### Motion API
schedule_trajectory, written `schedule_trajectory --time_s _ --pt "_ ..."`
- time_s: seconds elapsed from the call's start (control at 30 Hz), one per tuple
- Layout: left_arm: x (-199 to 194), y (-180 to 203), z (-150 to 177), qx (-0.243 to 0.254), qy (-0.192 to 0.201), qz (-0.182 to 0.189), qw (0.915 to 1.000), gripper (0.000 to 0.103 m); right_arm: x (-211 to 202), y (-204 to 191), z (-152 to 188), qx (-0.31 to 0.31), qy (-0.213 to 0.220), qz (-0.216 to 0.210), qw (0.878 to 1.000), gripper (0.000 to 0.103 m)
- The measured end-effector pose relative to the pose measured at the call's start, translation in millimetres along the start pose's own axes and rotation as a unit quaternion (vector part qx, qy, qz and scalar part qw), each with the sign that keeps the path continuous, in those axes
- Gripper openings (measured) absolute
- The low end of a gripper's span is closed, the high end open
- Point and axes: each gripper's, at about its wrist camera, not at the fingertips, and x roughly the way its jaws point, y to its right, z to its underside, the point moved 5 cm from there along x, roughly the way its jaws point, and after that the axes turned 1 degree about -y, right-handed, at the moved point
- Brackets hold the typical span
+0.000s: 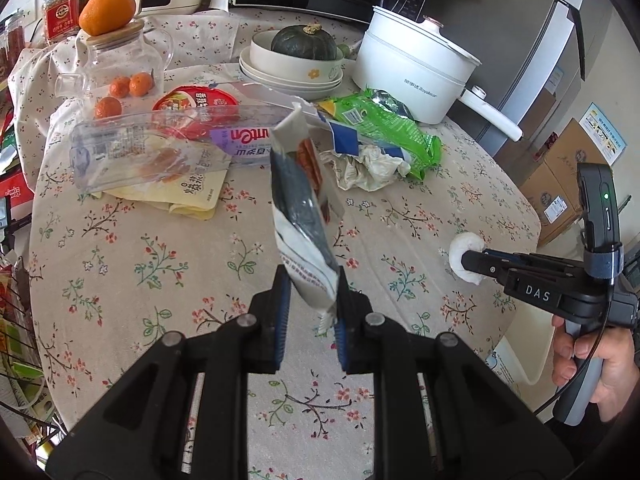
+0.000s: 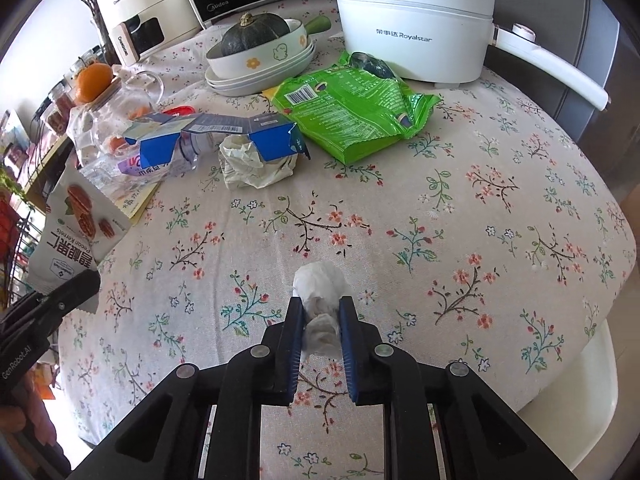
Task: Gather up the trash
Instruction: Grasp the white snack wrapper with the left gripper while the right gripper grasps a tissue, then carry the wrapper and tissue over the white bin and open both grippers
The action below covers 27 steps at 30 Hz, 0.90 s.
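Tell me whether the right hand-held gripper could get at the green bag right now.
Probably not yet. The right hand-held gripper is shut on a tissue wad, so it must drop that first. Otherwise only bare tablecloth lies between it and the green bag.

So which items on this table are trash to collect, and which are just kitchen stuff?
Trash:
pecan packet, in left hand-held gripper
tissue wad, in right hand-held gripper
green bag
blue carton

Not trash:
pumpkin
white pot
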Motion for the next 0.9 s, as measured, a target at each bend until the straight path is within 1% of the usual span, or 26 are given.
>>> schedule_trajectory --time_s 0.27,0.47,0.57,0.73,0.83,0.9 --pt "-14.7 22.4 10.4 0.023 -0.001 0.013 0.9996 0.021 -33.6 16.6 6.0 0.012 0.021 0.004 1.000 0.018" --pt "-20.6 55.1 21.1 0.054 -0.008 0.029 0.9981 0.021 -56.7 34.2 18.2 0.018 0.032 0.015 0.999 0.018" --pt "-21.6 72.6 26.3 0.070 -0.014 0.042 0.9966 0.021 -66.8 49.4 26.9 0.026 0.036 0.023 0.999 0.018" --pt "-15.6 111.4 38.4 0.100 -0.037 0.078 0.9912 0.021 -78.1 86.7 46.4 0.053 0.033 0.041 0.997 0.019" --pt "-8.6 142.6 47.2 0.122 -0.054 0.101 0.9858 0.021 -84.9 112.6 61.2 0.071 0.029 0.055 0.996 0.019" --pt "-4.7 165.7 53.9 0.147 -0.062 0.114 0.9806 0.021 -90.4 131.3 71.6 0.083 0.028 0.065 0.994 0.019"
